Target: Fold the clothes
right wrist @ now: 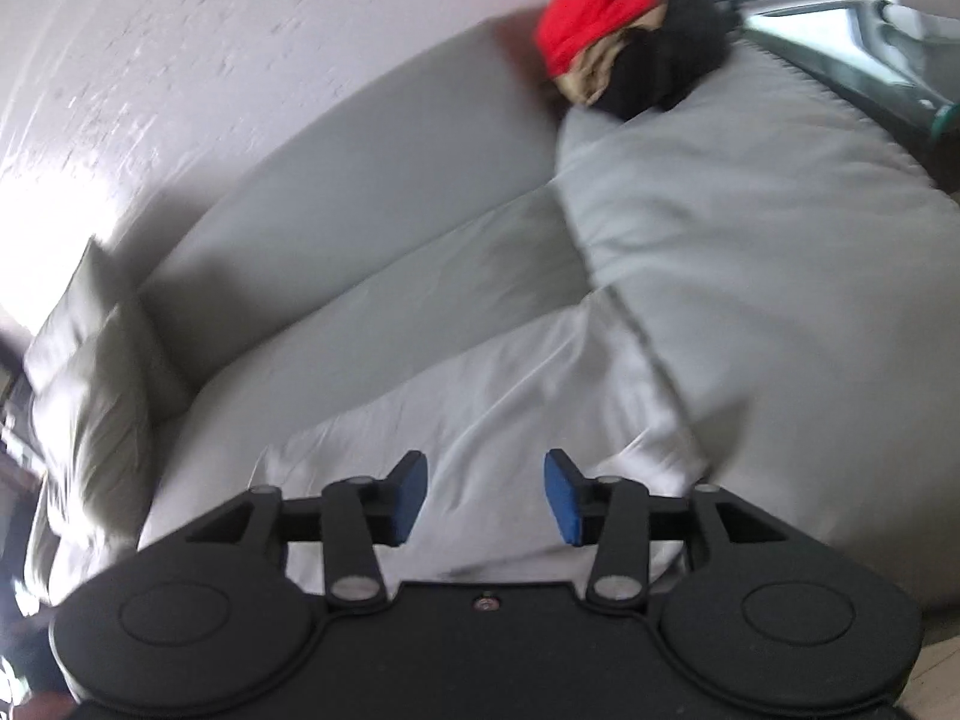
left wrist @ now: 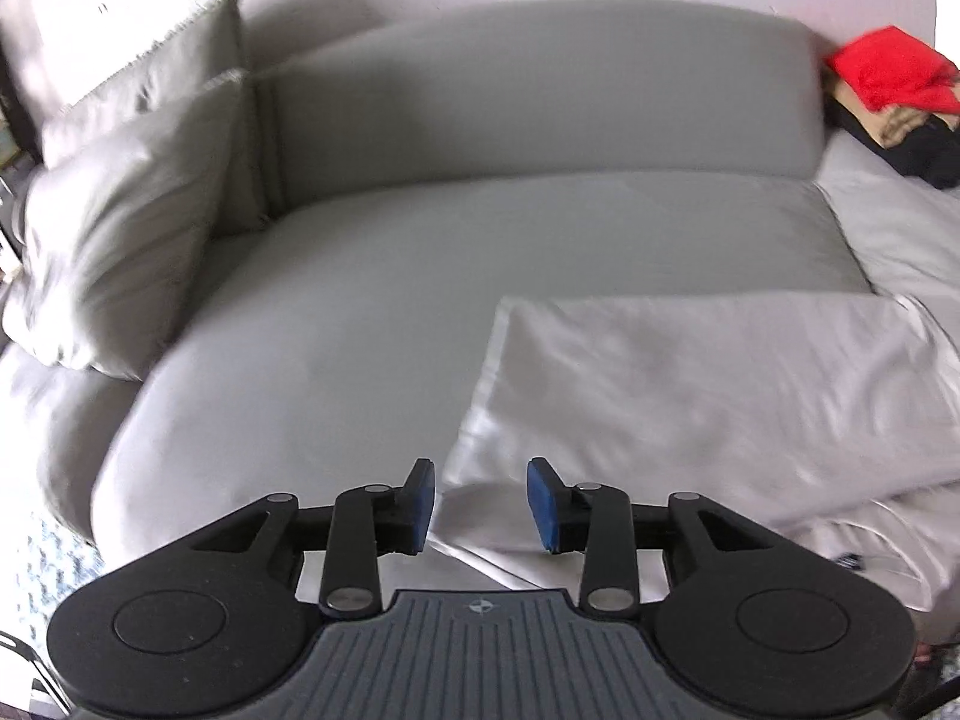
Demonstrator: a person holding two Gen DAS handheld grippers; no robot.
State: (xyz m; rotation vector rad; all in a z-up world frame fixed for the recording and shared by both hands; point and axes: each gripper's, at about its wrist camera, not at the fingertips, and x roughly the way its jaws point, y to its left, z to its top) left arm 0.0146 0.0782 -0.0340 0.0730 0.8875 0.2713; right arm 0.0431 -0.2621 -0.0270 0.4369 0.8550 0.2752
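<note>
The white garment (left wrist: pixel 690 396) lay flattened along the sofa's (left wrist: pixel 360 300) front edge. Both the left gripper (left wrist: pixel 478 507) and the right gripper (right wrist: pixel 486 498) hovered over it, jaws apart, holding nothing.

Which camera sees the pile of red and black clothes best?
The right wrist view: the clothes pile shows whole, atop the sofa back. The left wrist view catches only part of it at its right edge.

white garment (left wrist: pixel 690 396): right edge cut off | clothes pile (right wrist: pixel 630 42): blurred
</note>
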